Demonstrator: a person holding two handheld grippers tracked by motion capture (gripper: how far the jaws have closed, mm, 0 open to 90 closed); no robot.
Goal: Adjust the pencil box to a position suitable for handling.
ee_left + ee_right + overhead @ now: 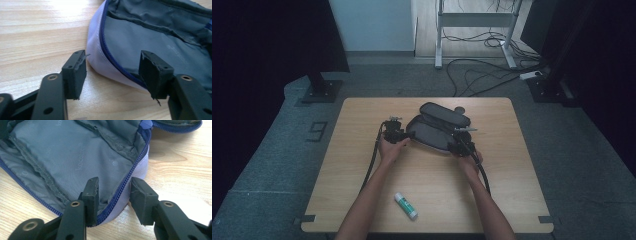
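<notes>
Pale wood table (362, 165), centre frame: open pencil case (439, 127), grey lining, blue zipper, far half shadowy. Left gripper (113, 72) open astride rim; right gripper (113, 195) open around zipper edge.

Floor marking (317, 131): digit "9". Pouch lining (62, 152): repeated print, illegible.

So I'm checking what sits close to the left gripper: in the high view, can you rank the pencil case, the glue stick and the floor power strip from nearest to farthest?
From the left gripper:
1. Pencil case: lying open right beside the gripper, mid-table.
2. Glue stick: on the table's near edge, by the person's forearms.
3. Power strip: on the floor past the table's far right corner.
</notes>
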